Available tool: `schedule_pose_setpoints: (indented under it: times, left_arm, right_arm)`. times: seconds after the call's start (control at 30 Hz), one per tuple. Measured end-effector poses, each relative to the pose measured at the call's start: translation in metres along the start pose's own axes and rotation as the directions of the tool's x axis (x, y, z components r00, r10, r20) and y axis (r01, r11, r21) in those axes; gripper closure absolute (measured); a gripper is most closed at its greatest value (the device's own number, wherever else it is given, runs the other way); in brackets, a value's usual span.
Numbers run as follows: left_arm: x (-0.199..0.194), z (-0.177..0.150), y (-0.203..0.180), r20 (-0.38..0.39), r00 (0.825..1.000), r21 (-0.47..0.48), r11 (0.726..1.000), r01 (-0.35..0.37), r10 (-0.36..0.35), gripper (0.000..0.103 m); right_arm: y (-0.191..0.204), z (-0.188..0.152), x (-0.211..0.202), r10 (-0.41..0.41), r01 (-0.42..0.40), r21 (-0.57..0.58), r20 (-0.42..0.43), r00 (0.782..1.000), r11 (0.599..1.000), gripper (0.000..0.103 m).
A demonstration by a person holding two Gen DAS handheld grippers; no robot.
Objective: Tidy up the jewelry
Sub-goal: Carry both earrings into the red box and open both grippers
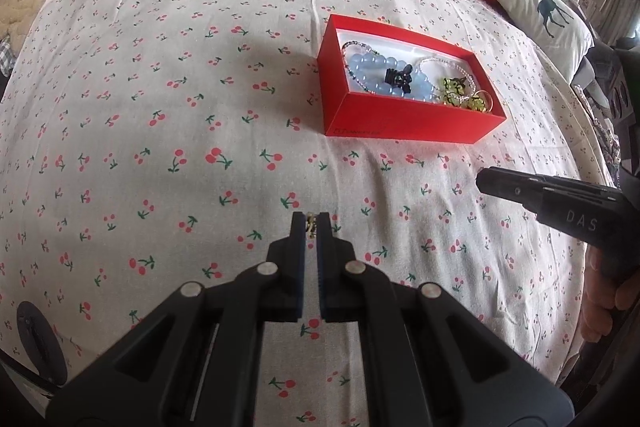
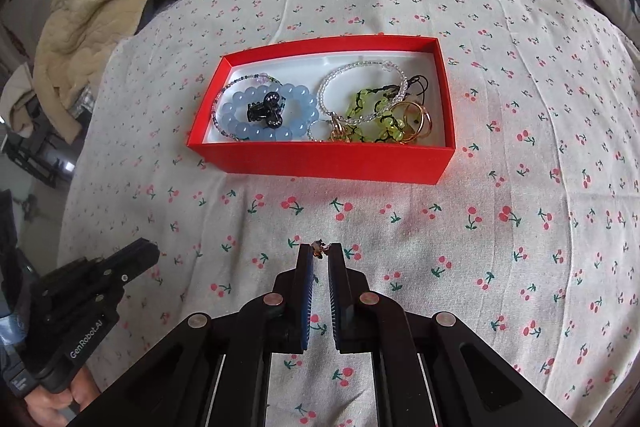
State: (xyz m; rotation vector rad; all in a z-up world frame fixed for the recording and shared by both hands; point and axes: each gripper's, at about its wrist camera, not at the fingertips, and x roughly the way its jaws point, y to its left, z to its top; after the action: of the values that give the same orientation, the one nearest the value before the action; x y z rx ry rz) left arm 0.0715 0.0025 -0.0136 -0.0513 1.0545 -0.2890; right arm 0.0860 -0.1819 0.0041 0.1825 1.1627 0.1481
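**Two small pieces pinched, box waiting ahead**

My left gripper (image 1: 312, 227) is clenched on a tiny gold-coloured trinket (image 1: 311, 225), held right at the fingertips above the cherry-print bedspread (image 1: 160, 107). My right gripper (image 2: 320, 251) is likewise closed on a second small piece (image 2: 319, 249), dark and gold; I cannot tell what either piece is, perhaps earrings or charms.

The red box (image 2: 320, 163) sits on the bedspread ahead of both tools, toward the pillow end. Its left half holds a blue bead bracelet (image 2: 298, 121) with a black hair claw (image 2: 266, 109) lying on it; its right half holds a clear bead bracelet (image 2: 332, 83), green beaded strands (image 2: 374, 105) and gold rings (image 2: 420, 121).

I judge both pinched pieces to be very light, hard and slippery, easily lost in the fabric if the grip slackens; only the fingertips have hold of them. The beaded strands will be limp and prone to snagging.

Readable writing: "GenRobot.AI" on the left tool's body in the right wrist view, "DAS" on the right tool's body in the left wrist view. The faint print on the box's side is illegible.
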Motion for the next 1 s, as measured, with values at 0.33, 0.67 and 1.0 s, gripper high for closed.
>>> schedule_pose_setpoints:
  times: [0.33,0.67,1.0]
  left_arm:
    - [-0.007,0.030,-0.021,0.076,0.996,0.000,0.999,0.053,-0.053,0.097]
    - [0.008,0.066,-0.038,0.169,0.982,-0.011,0.996,0.091,-0.088,0.097]
    - [0.034,0.077,-0.042,0.206,0.973,-0.017,0.994,0.104,-0.099,0.093]
  right_arm:
    - [-0.014,0.021,-0.023,0.045,-0.050,0.070,0.079,0.996,0.996,0.095]
    - [-0.023,0.041,-0.025,0.044,-0.059,0.101,0.139,0.989,0.993,0.095]
    - [-0.035,0.048,-0.015,0.047,-0.066,0.129,0.147,0.988,0.990,0.095]
